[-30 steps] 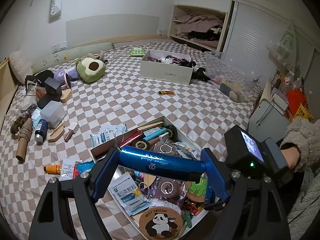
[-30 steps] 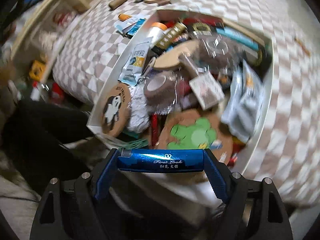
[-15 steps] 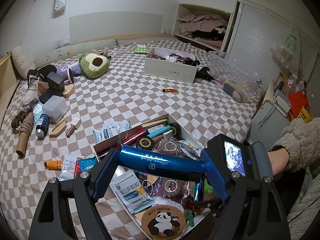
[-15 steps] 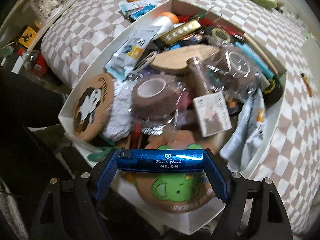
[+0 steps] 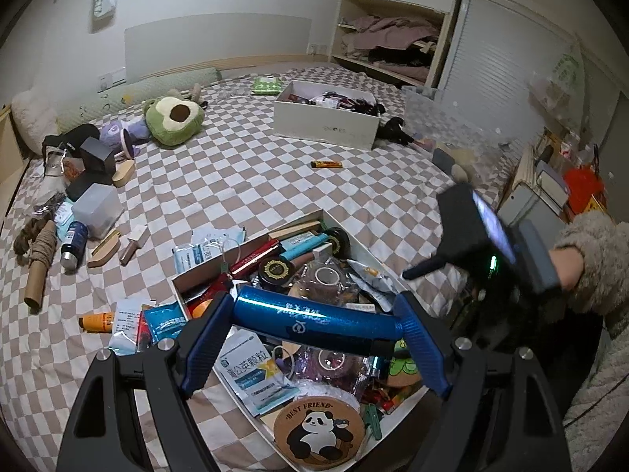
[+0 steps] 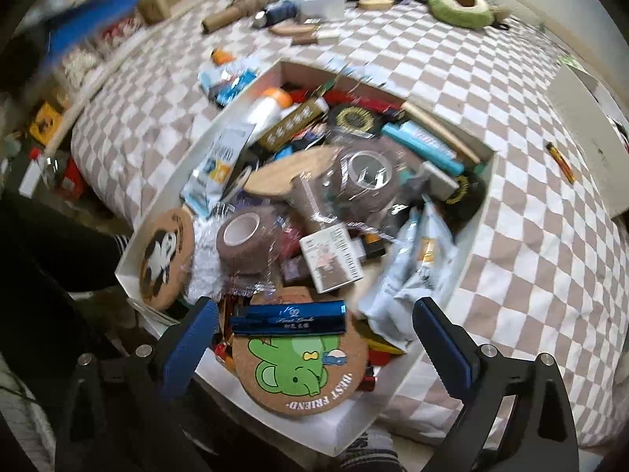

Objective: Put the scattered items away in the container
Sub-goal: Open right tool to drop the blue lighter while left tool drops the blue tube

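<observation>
The right tongs were opening; the blue metallic tube they had clamped half a second before now lay loose on the elephant cork coaster, free of both pads. The left tongs stayed clamped on a second blue tube. Two tubes, two cork coasters and two brown tape rolls showed. The white box, crammed full, sat on the checked bed, running from the right tongs toward 12 o'clock.

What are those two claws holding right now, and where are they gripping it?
The left gripper clamps a blue tube by its two ends. The right gripper is opening; its blue tube lies free on the elephant coaster.
</observation>
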A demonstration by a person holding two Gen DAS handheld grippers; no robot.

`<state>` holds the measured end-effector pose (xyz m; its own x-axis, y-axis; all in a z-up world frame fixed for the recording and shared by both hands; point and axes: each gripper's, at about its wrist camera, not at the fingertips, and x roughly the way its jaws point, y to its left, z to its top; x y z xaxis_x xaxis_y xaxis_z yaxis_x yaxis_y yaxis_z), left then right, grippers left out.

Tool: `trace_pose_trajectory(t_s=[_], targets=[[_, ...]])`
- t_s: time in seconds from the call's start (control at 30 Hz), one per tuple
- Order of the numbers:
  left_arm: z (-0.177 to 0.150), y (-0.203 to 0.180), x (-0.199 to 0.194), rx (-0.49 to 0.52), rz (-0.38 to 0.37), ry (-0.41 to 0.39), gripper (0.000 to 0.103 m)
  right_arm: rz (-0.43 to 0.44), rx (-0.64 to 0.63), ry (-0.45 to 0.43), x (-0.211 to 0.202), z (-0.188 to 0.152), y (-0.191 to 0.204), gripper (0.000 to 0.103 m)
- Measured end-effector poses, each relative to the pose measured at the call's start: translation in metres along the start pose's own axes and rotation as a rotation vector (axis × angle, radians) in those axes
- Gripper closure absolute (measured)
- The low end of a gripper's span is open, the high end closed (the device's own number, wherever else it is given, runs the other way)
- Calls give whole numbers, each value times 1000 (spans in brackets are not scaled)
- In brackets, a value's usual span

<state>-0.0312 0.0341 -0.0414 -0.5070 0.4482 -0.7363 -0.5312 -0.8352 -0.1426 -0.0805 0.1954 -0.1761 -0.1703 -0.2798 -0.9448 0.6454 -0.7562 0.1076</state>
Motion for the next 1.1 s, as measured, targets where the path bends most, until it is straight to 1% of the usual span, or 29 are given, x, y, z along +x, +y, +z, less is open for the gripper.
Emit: trace_pose_trajectory(t_s=[0.2, 0.3, 0.43, 0.57, 0.67, 0.87, 1.0, 1.1], targets=[[-4, -8, 3, 30, -33, 11, 20, 98, 135, -82, -25, 3, -15, 4], [-8, -13, 6, 53, -59, 23, 19, 124, 199, -140, -39, 8, -26, 3], [-14, -22, 16, 88, -97, 56, 20, 139, 240, -192, -51, 17, -33, 2], [-25, -32, 32, 124, -156, 124, 19, 165, 283, -218, -57, 22, -42, 0], [-36, -38, 44, 126, -210, 194, 20, 178, 305, -211, -53, 23, -45, 0], [-56, -57, 67, 158, -276, 304, 20, 203, 343, -186, -48, 25, -51, 0], [-67, -61, 82, 112, -375, 397, 20, 203, 350, -194, -50, 25, -52, 0], [-75, -68, 93, 103, -420, 456, 20, 200, 346, -194, -51, 26, -51, 0]])
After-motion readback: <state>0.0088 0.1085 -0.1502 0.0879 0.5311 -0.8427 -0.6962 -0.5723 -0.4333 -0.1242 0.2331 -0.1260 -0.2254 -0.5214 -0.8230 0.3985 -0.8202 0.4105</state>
